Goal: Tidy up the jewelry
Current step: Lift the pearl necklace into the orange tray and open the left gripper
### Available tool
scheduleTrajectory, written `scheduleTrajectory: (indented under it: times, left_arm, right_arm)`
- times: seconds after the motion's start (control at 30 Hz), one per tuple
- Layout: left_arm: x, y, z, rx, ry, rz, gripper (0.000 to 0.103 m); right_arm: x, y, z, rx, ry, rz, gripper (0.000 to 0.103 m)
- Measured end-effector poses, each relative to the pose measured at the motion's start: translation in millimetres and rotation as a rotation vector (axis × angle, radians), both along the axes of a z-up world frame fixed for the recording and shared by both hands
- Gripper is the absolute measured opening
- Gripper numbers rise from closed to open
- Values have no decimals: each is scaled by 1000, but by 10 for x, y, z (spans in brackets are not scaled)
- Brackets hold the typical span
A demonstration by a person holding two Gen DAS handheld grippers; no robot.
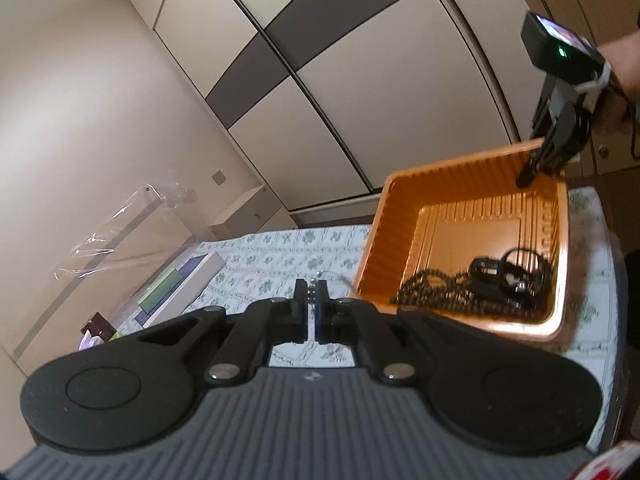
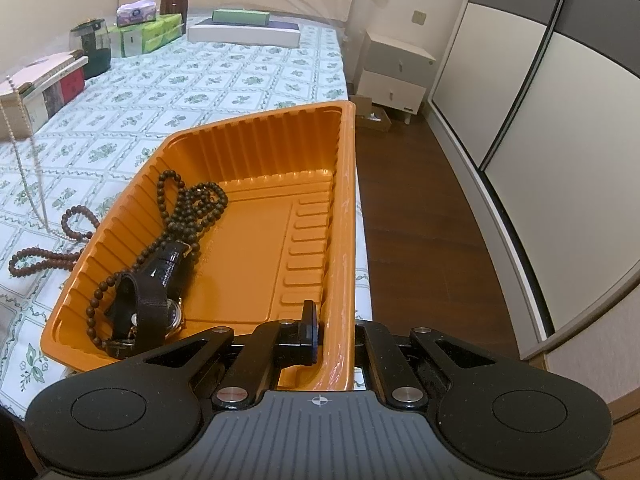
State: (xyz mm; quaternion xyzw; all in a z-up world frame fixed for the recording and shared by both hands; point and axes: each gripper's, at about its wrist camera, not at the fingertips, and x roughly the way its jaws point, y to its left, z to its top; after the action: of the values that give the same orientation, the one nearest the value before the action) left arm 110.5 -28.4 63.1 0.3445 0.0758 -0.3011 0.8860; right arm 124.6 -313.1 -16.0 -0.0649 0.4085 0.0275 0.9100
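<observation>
Left wrist view: left gripper (image 1: 311, 304) raised above the bed, fingers nearly closed, pinching a strand of small silver beads (image 1: 311, 293) between the pads. Orange tray (image 1: 400, 216) ahead and to the right, resting on the floral bedspread (image 1: 272, 256). Inside it, at the near end, dark bead necklace (image 1: 432, 284) heaped beside a black-strapped watch (image 1: 508, 276). Right gripper (image 1: 536, 164) at the tray's far corner, one finger tip down inside the wall.

Right wrist view: right gripper (image 2: 336, 334) clamped on the tray rim (image 2: 347, 216), inner finger (image 2: 309, 320) inside the wall, outer finger mostly hidden behind the rim; tray wall held between them at the near right corner. Tray (image 2: 248, 140) sits along the bed's right edge, wooden floor (image 2: 420, 208) beyond. Dark beads (image 2: 188, 208) and watch (image 2: 156, 300) lie along the tray's left side, touching. Reddish-brown bead strand (image 2: 52, 248) on the bedspread (image 2: 200, 80) just outside the tray's left wall. Silver bead strand (image 2: 28, 140) hanging vertically at the left edge of frame, lower end reaching down near the brown beads; contact with the bedspread cannot be told. Boxes, tissue packs (image 2: 144, 28) and a dark jar (image 2: 94, 46) at the bed's far end. Wardrobe (image 2: 560, 100) with sliding panels to the right.
</observation>
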Motion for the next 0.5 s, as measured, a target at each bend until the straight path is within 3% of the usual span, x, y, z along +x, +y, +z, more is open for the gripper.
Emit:
scheduleTrajectory:
  times: [0.5]
  left_arm:
    - [42, -372, 337, -110, -22, -42, 3]
  right_arm:
    - [-1, -11, 5, 10, -3, -1, 4]
